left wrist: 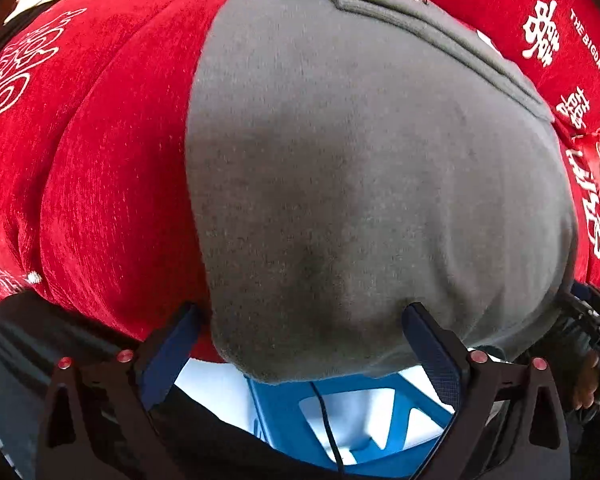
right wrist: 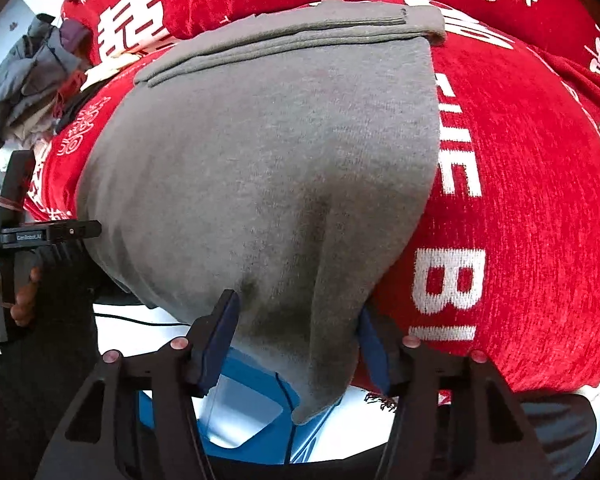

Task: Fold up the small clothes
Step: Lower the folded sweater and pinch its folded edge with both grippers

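A grey knit garment (left wrist: 360, 168) lies on a red cloth with white lettering (left wrist: 100, 184), its near edge hanging over the table's front. In the left wrist view my left gripper (left wrist: 300, 316) is open, its blue-padded fingers (left wrist: 432, 344) straddling the near edge of the grey garment. In the right wrist view the same garment (right wrist: 260, 184) shows with a folded band at its far end. My right gripper (right wrist: 296, 320) is open around the garment's near right corner, one finger (right wrist: 220, 328) on each side. Neither gripper pinches the fabric.
A pile of other clothes (right wrist: 32, 88) lies at the far left of the red cloth (right wrist: 520, 208). The left gripper's body and the hand holding it (right wrist: 24, 252) show at the left. A blue plastic stool (left wrist: 360, 420) with a black cable stands below the table edge.
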